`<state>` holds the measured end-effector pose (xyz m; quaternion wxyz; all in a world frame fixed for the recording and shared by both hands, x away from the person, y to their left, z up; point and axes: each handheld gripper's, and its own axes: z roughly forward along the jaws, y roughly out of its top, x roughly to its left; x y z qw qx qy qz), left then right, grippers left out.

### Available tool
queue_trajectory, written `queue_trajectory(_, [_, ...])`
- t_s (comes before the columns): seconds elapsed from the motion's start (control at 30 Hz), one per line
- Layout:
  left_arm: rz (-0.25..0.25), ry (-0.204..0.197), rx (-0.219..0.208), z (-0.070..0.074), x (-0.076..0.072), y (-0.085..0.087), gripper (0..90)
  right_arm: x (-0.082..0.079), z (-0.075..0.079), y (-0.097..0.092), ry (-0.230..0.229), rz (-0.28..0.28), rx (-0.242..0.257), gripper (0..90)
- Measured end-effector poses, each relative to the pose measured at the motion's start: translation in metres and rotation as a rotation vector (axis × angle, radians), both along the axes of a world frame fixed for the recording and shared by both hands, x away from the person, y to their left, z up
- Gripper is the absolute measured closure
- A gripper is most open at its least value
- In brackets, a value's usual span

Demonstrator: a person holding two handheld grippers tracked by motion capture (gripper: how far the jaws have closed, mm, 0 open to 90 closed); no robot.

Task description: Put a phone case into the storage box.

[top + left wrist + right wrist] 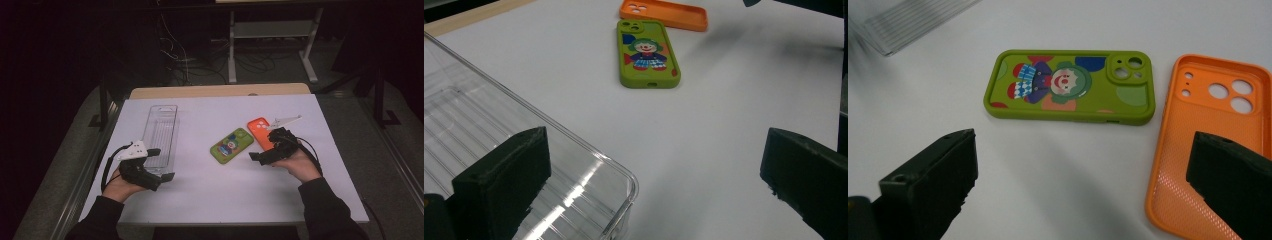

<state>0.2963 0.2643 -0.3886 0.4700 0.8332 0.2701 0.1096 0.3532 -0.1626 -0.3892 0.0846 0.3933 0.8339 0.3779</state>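
Both pairs of black jaws stood wide apart and held nothing. Between the jaws of the right gripper [1083, 185] lay bare white table [1058, 175], with the orange phone case [1213, 145] partly behind its right jaw, lying hollow side up, camera holes showing. Just beside it, a narrow gap between them, lay the green phone case [1070, 86], back side up, printed with a cartoon clown. From above, the right gripper [263, 151] hovered over the near end of the orange case, held in the person's right hand [300, 164]. The left gripper [654, 175] had one jaw over the near corner of a clear plastic tray [589, 155], the other over bare table; both phone cases lay well ahead of it. From above, the ribbed, long and narrow tray [161, 131] lay on the left part of the table, well apart from the cases, with the left gripper [161, 164] at its near end in the left hand [120, 187].
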Motion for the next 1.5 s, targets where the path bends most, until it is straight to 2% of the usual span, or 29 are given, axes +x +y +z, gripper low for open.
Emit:
queue_trajectory(0.03, [0.01,0.008,-0.022,-0.001,-0.001,-0.002,0.0,0.004,0.001,0.001,-0.001,0.004,-0.008,0.0])
queue_trajectory(0.63, [0.002,0.006,-0.011,0.0,0.0,-0.001,0.0,0.03,0.007,0.009,0.014,-0.032,-0.028,0.0])
queue_trajectory(1.27, [-0.003,0.009,-0.017,-0.002,0.0,-0.003,0.0,0.065,0.024,0.01,-0.005,-0.085,-0.054,0.0])
queue_trajectory(1.47, [-0.001,0.012,-0.02,-0.002,0.0,-0.003,0.0,0.076,0.028,0.009,-0.005,-0.139,-0.069,0.0])
queue_trajectory(1.5, [-0.001,0.012,-0.02,-0.002,0.0,-0.003,0.0,0.077,0.028,0.009,0.006,-0.152,-0.068,0.0])
